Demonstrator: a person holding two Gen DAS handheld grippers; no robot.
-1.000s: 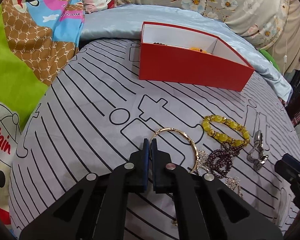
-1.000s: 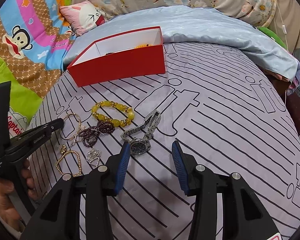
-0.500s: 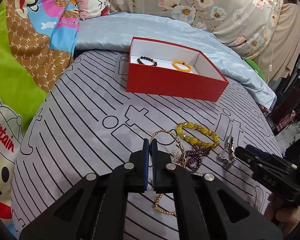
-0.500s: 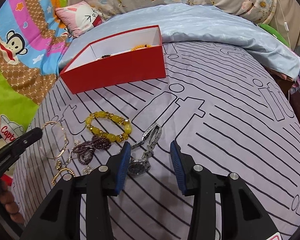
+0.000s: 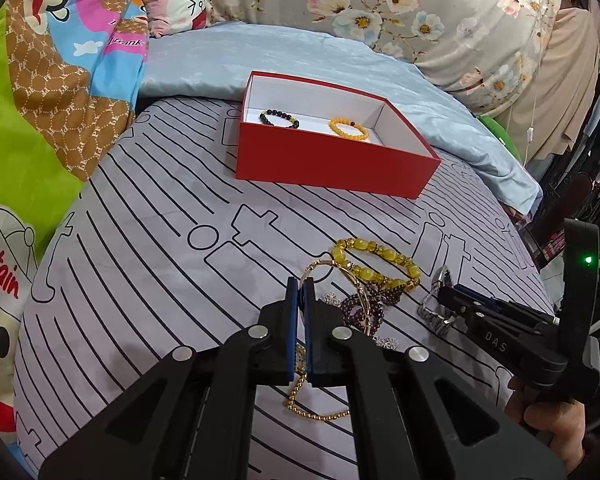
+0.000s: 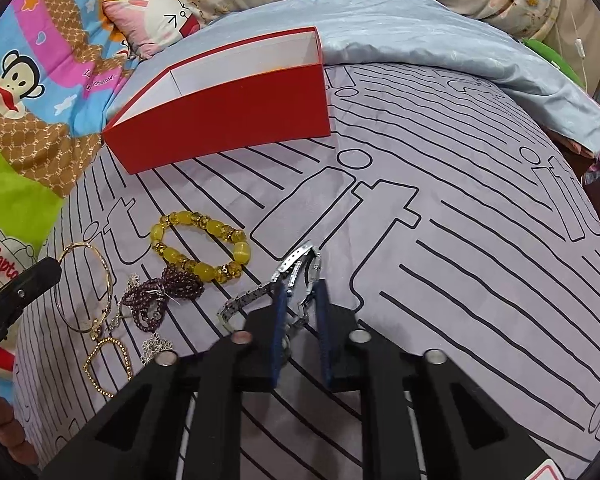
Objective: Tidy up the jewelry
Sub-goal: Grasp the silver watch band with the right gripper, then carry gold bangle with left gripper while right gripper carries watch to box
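Observation:
My left gripper (image 5: 301,283) is shut on the thin gold bangle (image 5: 354,280), which also shows in the right wrist view (image 6: 100,276). My right gripper (image 6: 302,286) is partly closed around the silver watch (image 6: 296,264), its jaws either side of the band; a gap still shows. The watch (image 5: 436,300) lies under that gripper (image 5: 452,300) in the left wrist view. The red box (image 5: 332,160) holds a dark bead bracelet (image 5: 280,117) and an orange bead bracelet (image 5: 349,128). A yellow bead bracelet (image 6: 200,246), a purple bead strand (image 6: 164,292) and a gold chain (image 6: 108,364) lie on the bed.
The striped grey bedsheet (image 6: 460,240) is open to the right of the jewelry. A light blue blanket (image 5: 300,56) lies behind the box (image 6: 228,120). Cartoon pillows (image 5: 60,40) line the left side. A small silver ornament (image 6: 156,346) lies by the chain.
My right gripper has moved down and forward over the watch and narrowed its jaws around the band. My left gripper has risen slightly, still shut on the bangle.

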